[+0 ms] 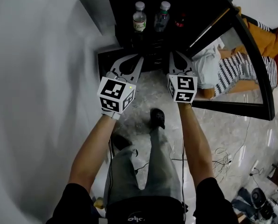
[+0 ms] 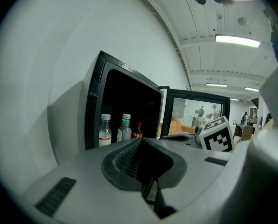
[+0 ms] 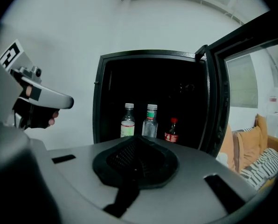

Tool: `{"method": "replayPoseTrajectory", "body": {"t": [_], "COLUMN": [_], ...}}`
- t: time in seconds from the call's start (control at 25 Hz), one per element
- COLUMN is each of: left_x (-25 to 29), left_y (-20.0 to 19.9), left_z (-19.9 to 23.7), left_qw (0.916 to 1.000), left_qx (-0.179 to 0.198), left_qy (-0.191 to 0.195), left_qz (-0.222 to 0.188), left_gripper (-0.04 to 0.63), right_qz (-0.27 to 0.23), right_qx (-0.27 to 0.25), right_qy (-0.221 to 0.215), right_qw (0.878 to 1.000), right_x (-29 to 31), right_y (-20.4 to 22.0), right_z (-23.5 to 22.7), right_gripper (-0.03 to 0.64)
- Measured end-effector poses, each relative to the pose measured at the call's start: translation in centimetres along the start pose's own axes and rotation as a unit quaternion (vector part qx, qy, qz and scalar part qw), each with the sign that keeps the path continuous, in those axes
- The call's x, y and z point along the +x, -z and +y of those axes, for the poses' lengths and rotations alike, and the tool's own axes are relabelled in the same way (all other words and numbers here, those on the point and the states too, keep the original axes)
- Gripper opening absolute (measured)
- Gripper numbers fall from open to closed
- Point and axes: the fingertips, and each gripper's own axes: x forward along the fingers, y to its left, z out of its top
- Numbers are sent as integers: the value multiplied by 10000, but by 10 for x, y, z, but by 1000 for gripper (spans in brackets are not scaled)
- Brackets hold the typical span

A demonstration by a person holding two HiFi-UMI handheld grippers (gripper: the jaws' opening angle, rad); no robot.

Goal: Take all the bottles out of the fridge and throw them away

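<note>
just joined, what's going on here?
A person stands at an open fridge with a gripper in each hand. The left gripper and right gripper are both shut and empty, side by side short of the opening, touching nothing. Inside stand three bottles in a row: two clear bottles and a small red bottle. No bottle is held.

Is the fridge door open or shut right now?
Open. The door is swung out to the right in the right gripper view, and three bottles stand in plain sight inside the fridge.
</note>
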Motion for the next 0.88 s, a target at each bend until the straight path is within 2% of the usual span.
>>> {"method": "replayPoseTrajectory", "body": {"t": [0.24,0.44,0.56,0.68,0.88], "left_x": [19,31,39,45,50], "left_y": [-7,-8,-6,0,12], "left_z": [6,18,24,28,37], "left_qw": [9999,9995,9993,9992,9988], "left_qx": [-41,-70,-43,13,56], "left_qy": [-128,-256,-333,-374,-485], "left_qz": [-45,-152,-182,-141,-88], "left_gripper": [2,2,2,2,2], "right_qz": [-164,-83,-144,-164,93], "right_qx": [185,382,435,472,661], "right_qy": [75,79,123,243,305], "right_qw": [9997,9992,9989,9985,9973], "right_x": [36,86,116,143,180], "right_y": [-14,-11,-9,-5,12], "right_z": [-20,-28,-34,-39,-42], "right_gripper": [27,196,270,329,376]}}
